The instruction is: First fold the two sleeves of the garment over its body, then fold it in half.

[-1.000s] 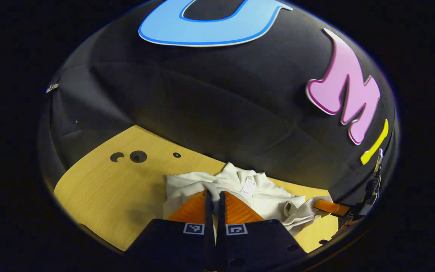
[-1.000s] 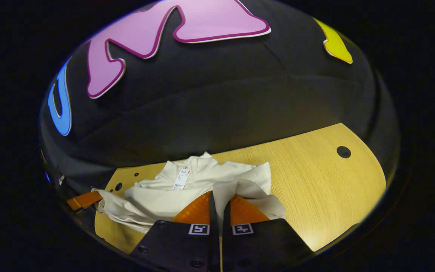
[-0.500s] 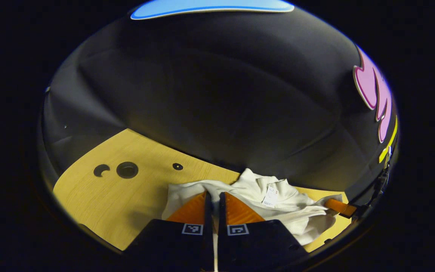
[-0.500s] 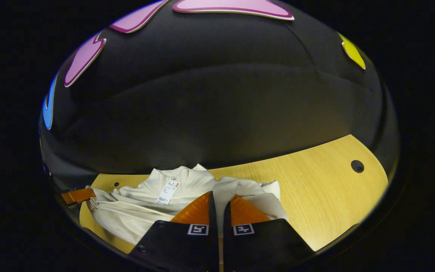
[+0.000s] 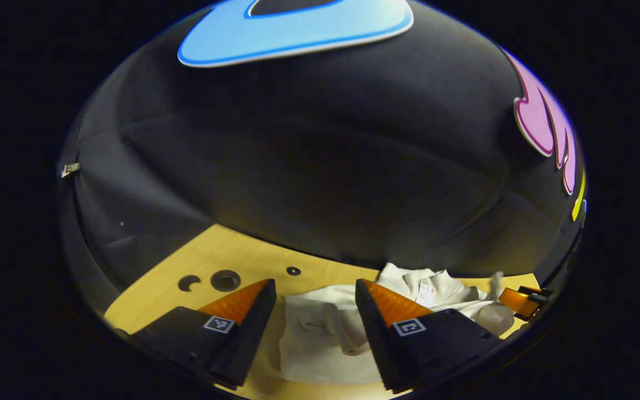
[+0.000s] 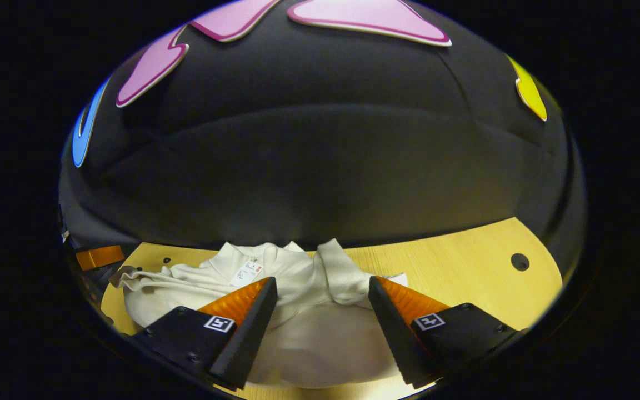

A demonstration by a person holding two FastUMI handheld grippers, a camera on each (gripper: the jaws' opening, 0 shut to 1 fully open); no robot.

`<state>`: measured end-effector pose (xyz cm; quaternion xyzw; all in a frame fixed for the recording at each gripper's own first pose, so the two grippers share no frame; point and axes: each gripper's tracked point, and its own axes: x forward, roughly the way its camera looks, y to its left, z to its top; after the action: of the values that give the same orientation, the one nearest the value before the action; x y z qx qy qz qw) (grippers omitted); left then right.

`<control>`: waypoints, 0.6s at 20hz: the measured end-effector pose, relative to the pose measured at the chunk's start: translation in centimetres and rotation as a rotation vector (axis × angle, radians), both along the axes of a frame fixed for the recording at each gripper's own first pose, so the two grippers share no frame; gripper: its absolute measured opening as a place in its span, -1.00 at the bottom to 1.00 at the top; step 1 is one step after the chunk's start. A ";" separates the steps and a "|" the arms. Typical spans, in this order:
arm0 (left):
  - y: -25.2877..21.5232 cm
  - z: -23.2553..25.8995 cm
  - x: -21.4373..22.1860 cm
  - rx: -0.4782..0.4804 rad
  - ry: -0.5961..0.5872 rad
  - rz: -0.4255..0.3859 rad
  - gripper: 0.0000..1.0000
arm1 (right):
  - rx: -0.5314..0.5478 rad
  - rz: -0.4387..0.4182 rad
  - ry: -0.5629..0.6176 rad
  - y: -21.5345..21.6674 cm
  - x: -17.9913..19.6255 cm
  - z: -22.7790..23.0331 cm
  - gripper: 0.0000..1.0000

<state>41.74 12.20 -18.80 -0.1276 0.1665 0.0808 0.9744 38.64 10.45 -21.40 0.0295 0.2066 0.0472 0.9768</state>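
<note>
Item: cream-white knit garment (image 6: 309,328) with a high collar, lying in a loose folded heap on a pale yellow wood-grain table (image 6: 464,266). A white paper tag (image 6: 246,273) sat at the collar. In the right gripper view a fold of cloth rose in a short peak at the far edge of the heap, next to the collar. The black cloth booth wall (image 6: 320,166) stood close behind the garment.

Right gripper (image 6: 320,289): fingers spread wide, nothing between them; the garment lay on the table in the gap and beyond it. Neither finger pressed on cloth.

Left gripper (image 5: 313,289): fingers likewise spread wide and empty. In the left gripper view the garment (image 5: 325,333) lay between and past the fingers, its tag (image 5: 425,293) to the right of the gap.

Other entries: in the left gripper view, the tip of the other gripper at the far right edge, just beside the garment's right end; whether it touched the cloth could not be told. Three dark round holes in the table top at the left, the largest (image 5: 225,280) beside a crescent-shaped one. One dark round hole (image 6: 519,261) at the right of the table in the right gripper view.
</note>
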 end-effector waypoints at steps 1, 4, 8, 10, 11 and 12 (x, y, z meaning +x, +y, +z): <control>0.3 1.3 -0.7 0.008 -0.020 0.005 0.79 | -0.004 0.003 -0.022 -0.3 -0.4 1.3 0.97; 0.2 5.0 -3.5 0.016 -0.067 0.015 0.84 | -0.011 0.000 -0.072 -1.6 -2.7 5.3 0.97; -0.8 9.8 -9.2 0.043 -0.125 -0.002 0.95 | -0.027 -0.039 -0.128 -3.8 -6.6 10.1 0.97; -1.1 11.0 -12.0 0.069 -0.150 -0.013 0.95 | -0.044 -0.080 -0.177 -5.0 -8.6 12.5 0.96; -1.3 11.8 -13.6 0.067 -0.160 -0.019 0.95 | -0.046 -0.086 -0.188 -5.3 -10.0 13.4 0.97; -1.7 12.7 -15.5 0.058 -0.177 -0.021 0.95 | -0.052 -0.087 -0.186 -5.6 -11.5 14.1 0.96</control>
<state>26.25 10.52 -6.09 -0.1040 0.0786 0.0637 0.9894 27.10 4.83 -7.29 0.0088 0.1149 0.0018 0.9933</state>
